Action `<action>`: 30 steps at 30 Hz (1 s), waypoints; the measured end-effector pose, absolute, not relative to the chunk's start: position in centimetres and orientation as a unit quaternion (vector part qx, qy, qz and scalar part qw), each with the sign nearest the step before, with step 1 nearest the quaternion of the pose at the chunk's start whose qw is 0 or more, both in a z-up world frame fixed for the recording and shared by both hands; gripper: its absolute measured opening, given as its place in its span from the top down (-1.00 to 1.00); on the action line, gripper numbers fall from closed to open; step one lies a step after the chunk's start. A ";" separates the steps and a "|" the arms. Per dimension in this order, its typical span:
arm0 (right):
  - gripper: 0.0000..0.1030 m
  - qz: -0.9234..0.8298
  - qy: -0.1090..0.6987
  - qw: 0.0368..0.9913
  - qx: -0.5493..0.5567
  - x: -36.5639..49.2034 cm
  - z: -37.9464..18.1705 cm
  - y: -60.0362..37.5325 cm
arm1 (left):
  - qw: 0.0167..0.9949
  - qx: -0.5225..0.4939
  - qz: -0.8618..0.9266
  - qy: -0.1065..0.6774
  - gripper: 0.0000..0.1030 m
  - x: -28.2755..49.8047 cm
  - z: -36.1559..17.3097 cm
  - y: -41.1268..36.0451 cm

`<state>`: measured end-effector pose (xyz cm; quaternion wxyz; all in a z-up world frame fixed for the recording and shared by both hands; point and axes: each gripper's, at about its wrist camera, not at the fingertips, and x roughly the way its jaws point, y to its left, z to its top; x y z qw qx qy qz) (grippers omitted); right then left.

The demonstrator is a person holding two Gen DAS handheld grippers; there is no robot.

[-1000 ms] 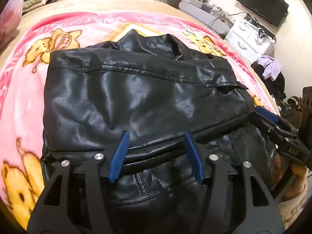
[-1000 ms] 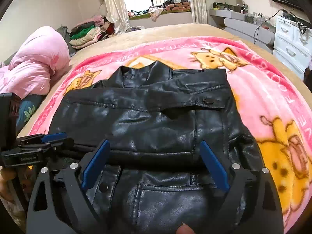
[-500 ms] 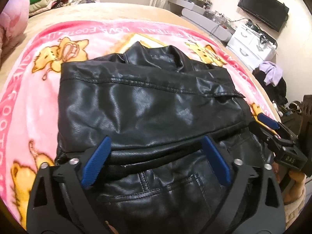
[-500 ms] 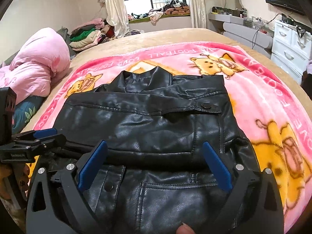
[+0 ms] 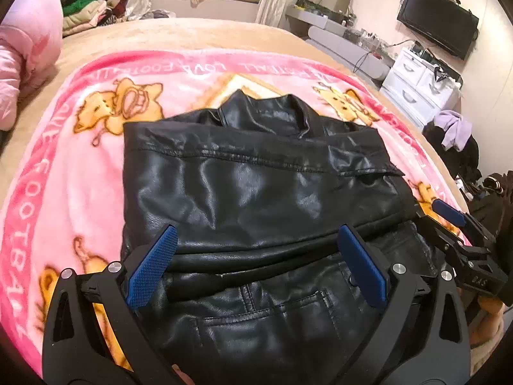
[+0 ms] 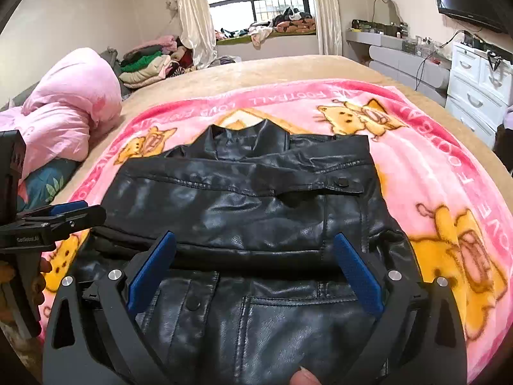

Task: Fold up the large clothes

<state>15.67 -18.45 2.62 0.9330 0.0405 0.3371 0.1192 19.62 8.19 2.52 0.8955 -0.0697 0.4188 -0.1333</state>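
Since the earlier frame the left gripper [image 5: 256,264] has spread its jaws wide and let go of the folded hem; its jaws have just been opening, and only jacket surface shows below the gap, the blue pads [image 5: 154,266] clear of the leather. Both wrist views now take in more of the room beyond the bed, the window and curtains included, and the garment sits lower and smaller in each. The right gripper [image 6: 255,269] is released as well, jaws wide, nothing pinched.

The black leather jacket [image 5: 256,186] lies in the middle of the pink cartoon blanket [image 5: 64,160], its lower part folded up over the body. Its collar [image 5: 266,112] points to the top of the frame and the pocketed fold sits at the bottom edge, so its long axis runs bottom to top. The hem seam crosses left to right.

Bare blanket lies open on the left, right and top of the jacket. A pink duvet [image 6: 64,102] sits at the left edge of the right wrist view, white drawers [image 6: 477,77] at the right.
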 end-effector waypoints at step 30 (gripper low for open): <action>-0.91 0.125 0.286 0.950 0.018 9.2 7.8 -19.3 | 0.923 -0.065 -0.145 0.351 -0.82 12.8 7.4 6.5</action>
